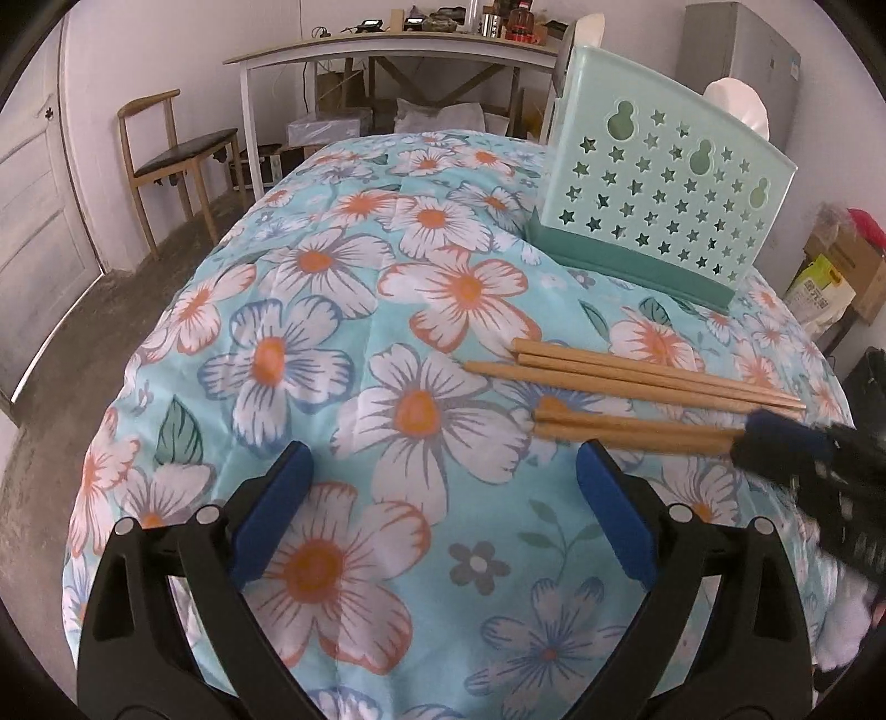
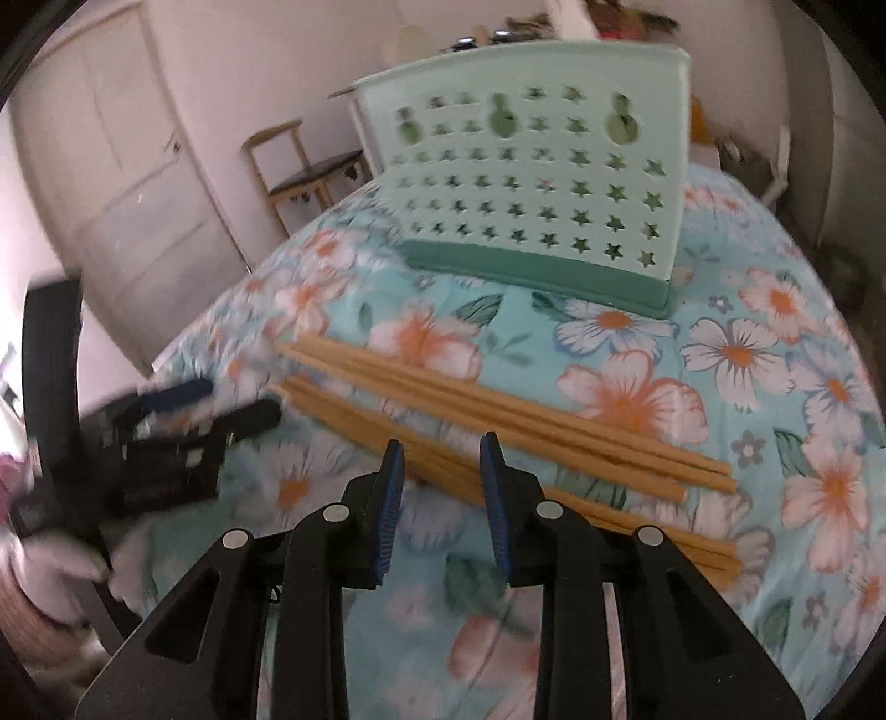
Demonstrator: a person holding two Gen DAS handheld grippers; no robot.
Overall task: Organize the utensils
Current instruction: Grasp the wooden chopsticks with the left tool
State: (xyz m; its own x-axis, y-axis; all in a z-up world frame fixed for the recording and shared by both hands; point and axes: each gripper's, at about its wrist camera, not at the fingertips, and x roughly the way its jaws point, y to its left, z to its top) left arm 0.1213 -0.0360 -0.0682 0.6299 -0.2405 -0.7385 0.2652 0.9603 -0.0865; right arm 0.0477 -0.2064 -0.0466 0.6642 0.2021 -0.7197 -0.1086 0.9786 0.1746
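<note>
Several wooden chopsticks (image 1: 637, 382) lie in two loose bunches on the floral cloth, in front of a mint-green holder (image 1: 664, 205) with star-shaped holes that stands upright. My left gripper (image 1: 443, 451) is wide open over bare cloth, just left of the chopsticks' thick ends, with nothing between its fingers. In the right wrist view my right gripper (image 2: 441, 446) hovers low over the nearer bunch of chopsticks (image 2: 498, 421). Its jaws are narrowly apart, the sticks show through the gap, and the pads do not press on them. The holder (image 2: 531, 183) stands behind. The left gripper (image 2: 183, 421) shows blurred at the left.
The table's floral cloth (image 1: 332, 310) drops off at the left and near edges. A wooden chair (image 1: 177, 149), a white desk (image 1: 387, 50) with clutter and a door (image 1: 39, 194) stand beyond. Boxes (image 1: 836, 277) sit at the far right.
</note>
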